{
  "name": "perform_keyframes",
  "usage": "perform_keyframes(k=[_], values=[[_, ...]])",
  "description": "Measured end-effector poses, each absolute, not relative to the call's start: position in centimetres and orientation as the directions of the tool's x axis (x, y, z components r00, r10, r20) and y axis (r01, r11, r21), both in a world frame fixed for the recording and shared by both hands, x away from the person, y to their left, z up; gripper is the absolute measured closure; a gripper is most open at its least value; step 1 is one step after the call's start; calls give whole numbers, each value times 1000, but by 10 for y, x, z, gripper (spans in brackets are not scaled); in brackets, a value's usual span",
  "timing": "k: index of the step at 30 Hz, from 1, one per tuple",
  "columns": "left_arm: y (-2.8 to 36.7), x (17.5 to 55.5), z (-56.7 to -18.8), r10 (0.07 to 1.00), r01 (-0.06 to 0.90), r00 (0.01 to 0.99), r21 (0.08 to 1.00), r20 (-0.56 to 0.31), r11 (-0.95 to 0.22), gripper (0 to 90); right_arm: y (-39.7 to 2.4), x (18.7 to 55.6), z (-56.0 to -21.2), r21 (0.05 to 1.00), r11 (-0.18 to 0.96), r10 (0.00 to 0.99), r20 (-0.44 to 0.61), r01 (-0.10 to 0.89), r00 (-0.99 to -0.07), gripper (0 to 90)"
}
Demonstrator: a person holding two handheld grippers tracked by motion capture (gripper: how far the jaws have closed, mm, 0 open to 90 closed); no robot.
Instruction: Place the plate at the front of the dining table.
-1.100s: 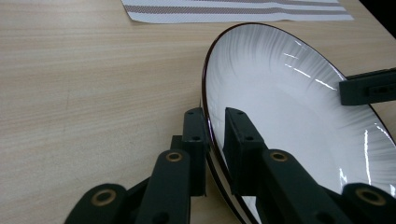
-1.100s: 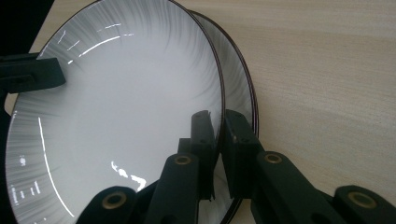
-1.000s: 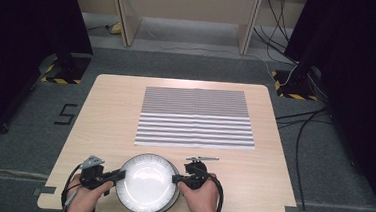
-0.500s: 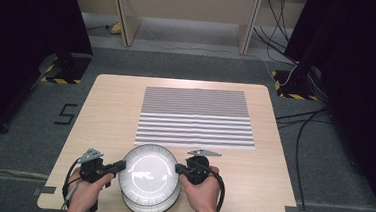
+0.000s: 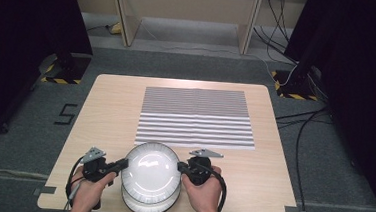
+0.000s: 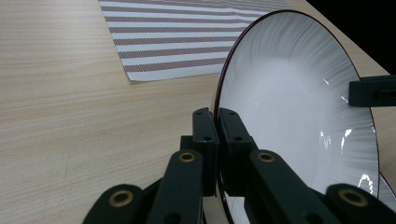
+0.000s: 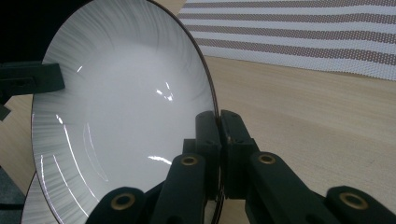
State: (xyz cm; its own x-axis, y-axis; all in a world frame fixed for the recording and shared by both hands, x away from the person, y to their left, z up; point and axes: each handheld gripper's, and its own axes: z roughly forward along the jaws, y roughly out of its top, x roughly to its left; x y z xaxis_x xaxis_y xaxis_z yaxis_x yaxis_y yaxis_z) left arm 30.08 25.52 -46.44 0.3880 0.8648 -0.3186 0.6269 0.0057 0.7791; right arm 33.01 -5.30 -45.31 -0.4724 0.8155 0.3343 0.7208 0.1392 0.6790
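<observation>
A white plate (image 5: 151, 166) with a thin dark rim and fine grey streaks hangs level between both grippers, just above a second, similar plate (image 5: 150, 203) that lies at the table's near edge. My left gripper (image 5: 121, 165) is shut on the top plate's left rim. My right gripper (image 5: 180, 168) is shut on its right rim. In the left gripper view the jaws of the left gripper (image 6: 217, 112) pinch the plate (image 6: 289, 107) edge-on. The right gripper view shows the right gripper (image 7: 218, 116) clamped the same way on the plate (image 7: 126, 93).
A grey-and-white striped placemat (image 5: 195, 116) lies flat on the middle of the wooden table (image 5: 110, 110), beyond the plates. Dark curtains, cables and a desk frame stand around the table on the grey floor.
The top plate has risen off the plate beneath it, which now shows below, and it has moved slightly toward the placemat. Both hands came up with it.
</observation>
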Motion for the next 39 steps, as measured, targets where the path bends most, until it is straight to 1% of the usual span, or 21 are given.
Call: perform_keyframes(k=[9, 39], values=[[254, 302, -461, 861, 609, 396, 793, -318, 13, 865, -56, 332, -448, 695, 138, 812, 328, 705, -483, 874], [248, 309, -451, 858, 568, 414, 823, -303, 17, 864, -62, 334, -435, 725, 120, 822, 310, 678, -478, 878]])
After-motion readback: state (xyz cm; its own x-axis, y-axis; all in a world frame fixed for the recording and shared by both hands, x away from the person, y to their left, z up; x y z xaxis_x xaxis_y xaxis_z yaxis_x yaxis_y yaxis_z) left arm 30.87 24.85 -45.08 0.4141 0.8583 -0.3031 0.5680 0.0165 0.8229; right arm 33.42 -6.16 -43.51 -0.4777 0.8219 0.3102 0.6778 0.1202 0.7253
